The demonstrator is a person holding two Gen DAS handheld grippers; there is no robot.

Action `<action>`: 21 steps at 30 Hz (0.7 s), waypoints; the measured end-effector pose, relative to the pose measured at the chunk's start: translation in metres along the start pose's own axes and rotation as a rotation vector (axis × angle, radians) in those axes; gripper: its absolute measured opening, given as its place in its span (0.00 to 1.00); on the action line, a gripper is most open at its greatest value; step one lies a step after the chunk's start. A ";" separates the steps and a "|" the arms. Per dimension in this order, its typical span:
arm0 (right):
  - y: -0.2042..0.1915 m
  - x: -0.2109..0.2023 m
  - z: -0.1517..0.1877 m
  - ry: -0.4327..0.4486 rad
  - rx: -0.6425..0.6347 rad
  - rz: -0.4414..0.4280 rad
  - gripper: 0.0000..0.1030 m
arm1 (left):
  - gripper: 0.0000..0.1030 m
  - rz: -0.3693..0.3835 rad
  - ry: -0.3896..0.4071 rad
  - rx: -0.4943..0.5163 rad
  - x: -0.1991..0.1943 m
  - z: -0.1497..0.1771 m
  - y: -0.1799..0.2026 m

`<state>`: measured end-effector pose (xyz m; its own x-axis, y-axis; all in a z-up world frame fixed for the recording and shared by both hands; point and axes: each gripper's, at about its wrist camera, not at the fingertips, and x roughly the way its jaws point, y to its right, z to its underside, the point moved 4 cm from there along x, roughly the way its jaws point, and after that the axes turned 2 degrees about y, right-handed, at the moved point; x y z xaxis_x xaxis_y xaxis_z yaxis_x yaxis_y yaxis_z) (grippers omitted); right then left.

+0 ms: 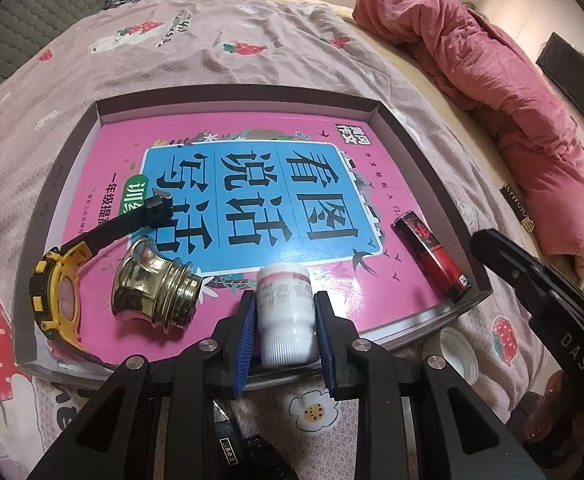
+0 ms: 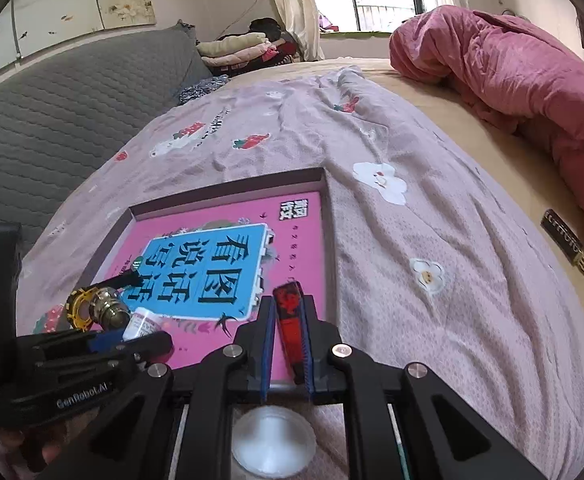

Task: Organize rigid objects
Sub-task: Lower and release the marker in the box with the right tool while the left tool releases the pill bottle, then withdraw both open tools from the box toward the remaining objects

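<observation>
Between our left gripper's fingers lies the bottle, on the book inside the tray. Left of it lie the knob and, farther left, the watch. Between our right gripper's fingers lies the tube; a lid sits beneath them.

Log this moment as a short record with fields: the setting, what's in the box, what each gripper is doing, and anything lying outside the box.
setting: bed with pink patterned sheet
container: shallow box lined with a pink book
in box: yellow watch, brass knob, white bottle, red tube
left gripper: fingers either side of the white bottle, lying on its side
right gripper: closed around the red tube
outside box: white cap on the sheet, near edge
</observation>
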<state>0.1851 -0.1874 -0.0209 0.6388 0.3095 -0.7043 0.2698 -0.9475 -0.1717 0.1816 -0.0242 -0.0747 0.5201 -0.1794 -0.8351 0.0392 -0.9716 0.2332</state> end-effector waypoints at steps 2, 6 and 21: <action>-0.001 -0.002 0.002 -0.001 -0.002 0.002 0.12 | 0.36 0.000 0.001 0.001 -0.001 0.000 0.000; -0.008 -0.002 0.006 -0.007 -0.031 0.007 0.24 | 0.38 0.002 0.002 -0.006 -0.002 0.000 0.000; -0.012 -0.013 0.013 0.018 -0.070 0.033 0.38 | 0.50 0.014 0.006 -0.035 -0.009 0.000 -0.005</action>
<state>0.1642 -0.1816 -0.0185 0.6607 0.2804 -0.6963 0.2976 -0.9495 -0.0999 0.1762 -0.0173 -0.0683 0.5258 -0.1917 -0.8287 0.0621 -0.9630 0.2622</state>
